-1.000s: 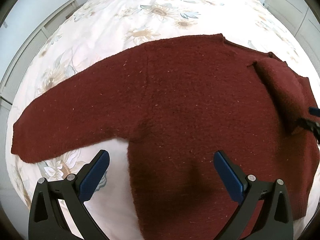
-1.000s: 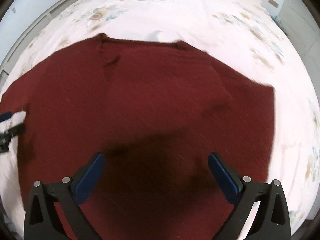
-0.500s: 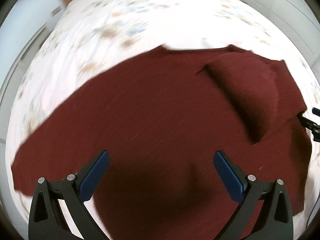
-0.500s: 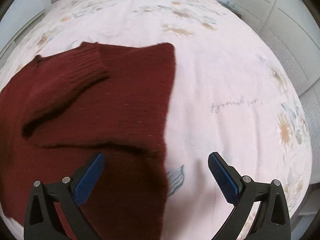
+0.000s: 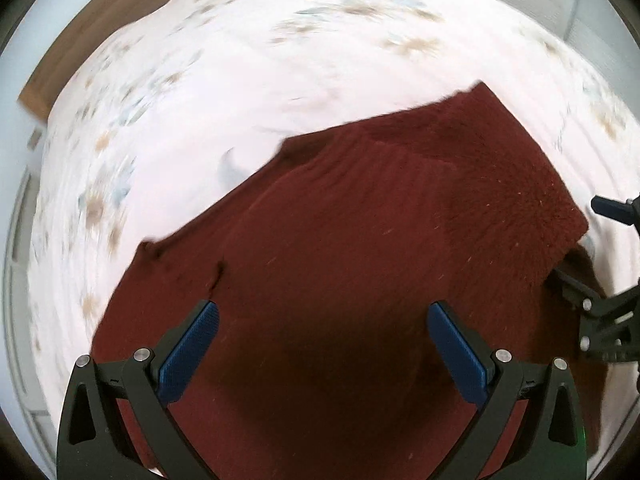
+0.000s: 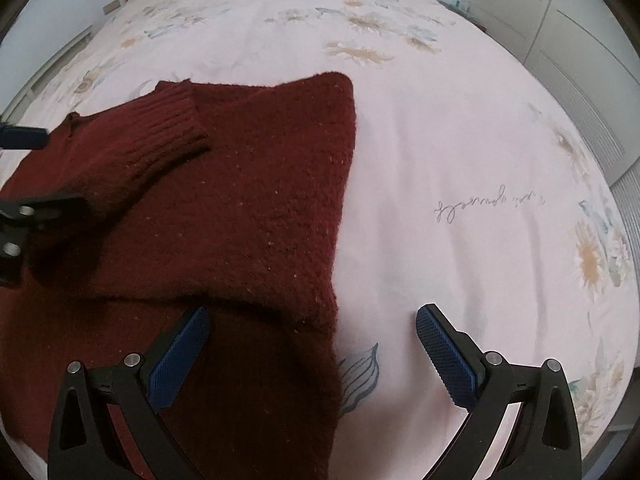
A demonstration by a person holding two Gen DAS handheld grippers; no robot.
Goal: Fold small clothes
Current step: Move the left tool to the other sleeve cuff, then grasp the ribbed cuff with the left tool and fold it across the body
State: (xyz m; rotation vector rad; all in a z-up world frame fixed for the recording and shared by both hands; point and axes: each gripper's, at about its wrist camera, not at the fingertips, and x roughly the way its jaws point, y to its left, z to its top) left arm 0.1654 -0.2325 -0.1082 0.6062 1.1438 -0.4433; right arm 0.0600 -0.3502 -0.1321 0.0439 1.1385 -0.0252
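A dark red sweater [image 6: 248, 200] is lying on the floral bedspread [image 6: 460, 152], filling the left and centre of the right wrist frame, its folded-in sleeve cuff [image 6: 176, 120] at upper left. The right gripper [image 6: 312, 344] is hanging wide open astride the sweater's right edge, which is running bottom to top. The left gripper [image 5: 322, 334] is hovering, equally spread and empty, over the body; its view is motion-blurred, and the hem is cut off below.

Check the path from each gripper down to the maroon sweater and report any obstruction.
Nothing visible blocks either one. The left gripper hangs open directly over the maroon sweater. The right gripper is open above the sweater's right edge, partly over bare floral bedspread.
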